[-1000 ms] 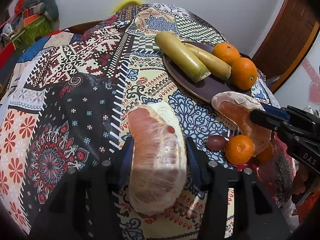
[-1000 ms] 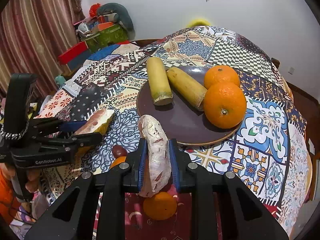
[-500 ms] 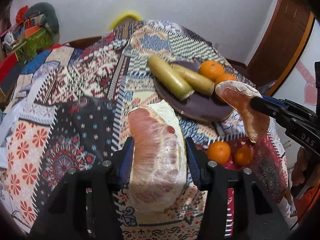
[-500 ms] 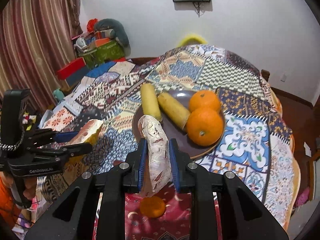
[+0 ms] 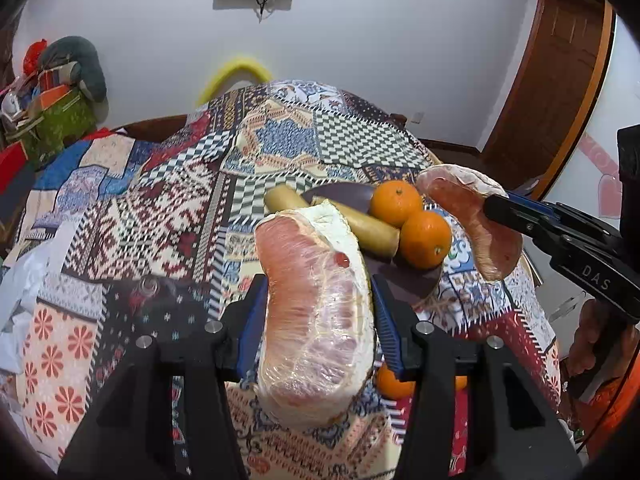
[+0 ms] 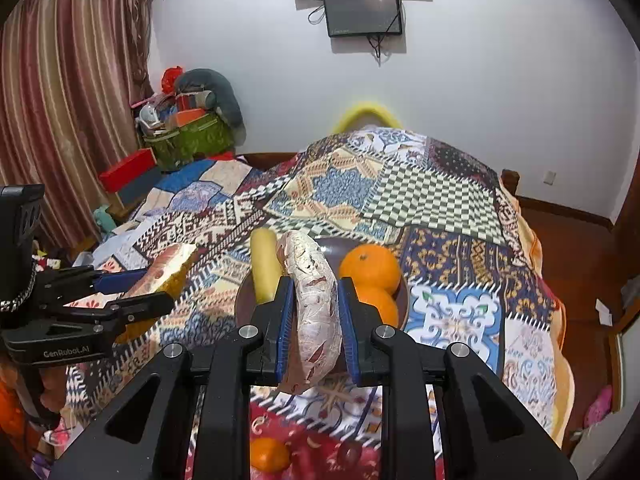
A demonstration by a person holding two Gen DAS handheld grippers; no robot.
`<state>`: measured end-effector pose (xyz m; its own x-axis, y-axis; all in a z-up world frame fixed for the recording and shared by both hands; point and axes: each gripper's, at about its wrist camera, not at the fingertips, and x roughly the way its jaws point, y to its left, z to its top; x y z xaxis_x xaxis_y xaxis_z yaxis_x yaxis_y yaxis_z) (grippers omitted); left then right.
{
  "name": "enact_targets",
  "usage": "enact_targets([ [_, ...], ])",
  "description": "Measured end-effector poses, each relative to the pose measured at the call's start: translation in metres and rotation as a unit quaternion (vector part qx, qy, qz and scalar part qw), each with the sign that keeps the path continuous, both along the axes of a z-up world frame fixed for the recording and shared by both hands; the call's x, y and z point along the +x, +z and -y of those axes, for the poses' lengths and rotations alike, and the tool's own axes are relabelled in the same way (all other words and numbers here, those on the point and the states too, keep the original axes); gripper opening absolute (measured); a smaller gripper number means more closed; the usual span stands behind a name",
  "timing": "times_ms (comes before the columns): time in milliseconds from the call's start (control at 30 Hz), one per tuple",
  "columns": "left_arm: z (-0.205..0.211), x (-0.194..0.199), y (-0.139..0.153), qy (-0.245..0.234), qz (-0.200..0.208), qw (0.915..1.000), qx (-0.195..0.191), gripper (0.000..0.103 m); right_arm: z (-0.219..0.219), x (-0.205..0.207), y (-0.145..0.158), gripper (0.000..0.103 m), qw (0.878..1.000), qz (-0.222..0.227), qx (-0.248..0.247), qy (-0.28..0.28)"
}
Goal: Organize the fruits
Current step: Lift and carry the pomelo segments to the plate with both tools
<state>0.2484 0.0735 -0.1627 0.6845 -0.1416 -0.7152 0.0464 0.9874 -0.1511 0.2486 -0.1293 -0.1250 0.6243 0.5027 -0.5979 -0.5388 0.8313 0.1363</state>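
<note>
Even, soft indoor light, faint shadows, slight motion blur on the patterned patchwork cloth (image 5: 168, 208), heavy fisheye bending and dark corners.

Two wrapped pomelo wedges (image 5: 316, 320) (image 6: 314, 312) held aloft; oranges (image 5: 412, 220) on plate (image 5: 416, 280).

left hand-held gripper (image 5: 318, 312) clamping wrapped pomelo wedge (image 5: 316, 320)

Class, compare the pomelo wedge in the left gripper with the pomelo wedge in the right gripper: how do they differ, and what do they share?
The left gripper holds a thick pomelo wedge with a band of white pith along one edge; the right gripper holds a thinner wedge, curved like a crescent. The thick pomelo wedge faces its camera broad side up; the thinner wedge stands on edge. Both are pink-fleshed, clamped between blue-padded fingers, and held above the table.
</note>
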Motion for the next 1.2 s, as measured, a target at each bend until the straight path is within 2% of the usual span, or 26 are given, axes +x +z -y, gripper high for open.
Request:
enact_targets([
  [300,0.008,0.031,0.001,-0.007,0.012,0.9999,0.004,0.05,-0.009,0.024,0.003,0.02,1.0,0.019,-0.008,0.003],
  [600,0.009,0.072,-0.013,-0.009,-0.002,0.9999,-0.006,0.05,-0.027,0.059,-0.01,0.02,1.0,0.012,-0.022,0.007],
  [833,0.011,0.1,-0.023,-0.012,-0.013,0.9996,-0.021,0.05,-0.035,0.077,-0.026,0.02,0.999,-0.008,-0.039,0.017],
  [1200,0.002,0.119,-0.029,-0.008,-0.021,0.9987,-0.045,0.05,-0.042,0.092,-0.045,0.021,0.997,-0.044,-0.051,0.035],
])
